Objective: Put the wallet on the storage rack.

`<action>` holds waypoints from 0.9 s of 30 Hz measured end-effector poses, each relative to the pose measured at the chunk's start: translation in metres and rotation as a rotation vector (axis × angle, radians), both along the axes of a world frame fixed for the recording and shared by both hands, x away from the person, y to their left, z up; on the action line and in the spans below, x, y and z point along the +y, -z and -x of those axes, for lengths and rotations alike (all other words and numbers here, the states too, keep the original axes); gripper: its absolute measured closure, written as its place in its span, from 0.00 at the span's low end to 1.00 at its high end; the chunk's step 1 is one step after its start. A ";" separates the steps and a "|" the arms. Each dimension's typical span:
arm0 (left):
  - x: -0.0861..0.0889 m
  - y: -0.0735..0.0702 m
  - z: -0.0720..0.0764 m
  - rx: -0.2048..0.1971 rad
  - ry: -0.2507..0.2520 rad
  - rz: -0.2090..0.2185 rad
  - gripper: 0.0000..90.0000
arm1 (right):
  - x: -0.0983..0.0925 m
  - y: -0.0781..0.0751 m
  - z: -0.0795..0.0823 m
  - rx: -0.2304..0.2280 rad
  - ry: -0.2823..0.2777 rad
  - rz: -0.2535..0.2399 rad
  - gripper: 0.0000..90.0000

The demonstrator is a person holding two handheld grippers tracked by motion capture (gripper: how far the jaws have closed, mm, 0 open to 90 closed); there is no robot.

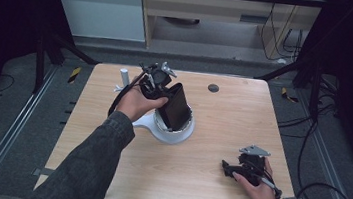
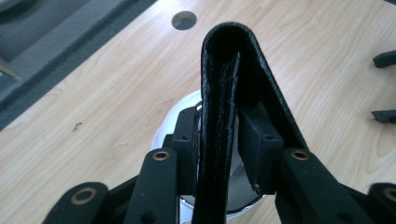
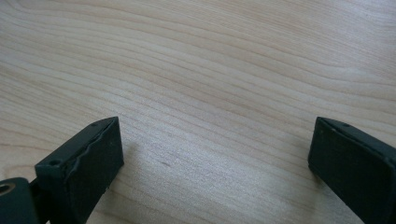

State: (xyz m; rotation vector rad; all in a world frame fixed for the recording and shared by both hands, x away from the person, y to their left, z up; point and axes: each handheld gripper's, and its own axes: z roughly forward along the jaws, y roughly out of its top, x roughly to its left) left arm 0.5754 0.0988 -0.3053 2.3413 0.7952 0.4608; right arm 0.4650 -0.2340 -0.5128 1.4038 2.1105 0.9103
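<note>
Leather is pinched between the jaws of my left hand-held gripper [image 2: 219, 154]: I am clamping one flap of a folded black wallet [image 1: 176, 107], holding it upright over the white round stand [image 1: 173, 129]. My right hand-held gripper [image 1: 237, 171] is resting wide open and empty on the counter [image 1: 223, 115], well apart from the stand. I am judging that a steady, vertical hold matters most.
</note>
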 end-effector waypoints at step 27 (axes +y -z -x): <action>0.028 -0.025 0.019 -0.142 -0.041 0.074 0.79 | 0.000 0.000 0.001 0.001 0.001 -0.002 0.04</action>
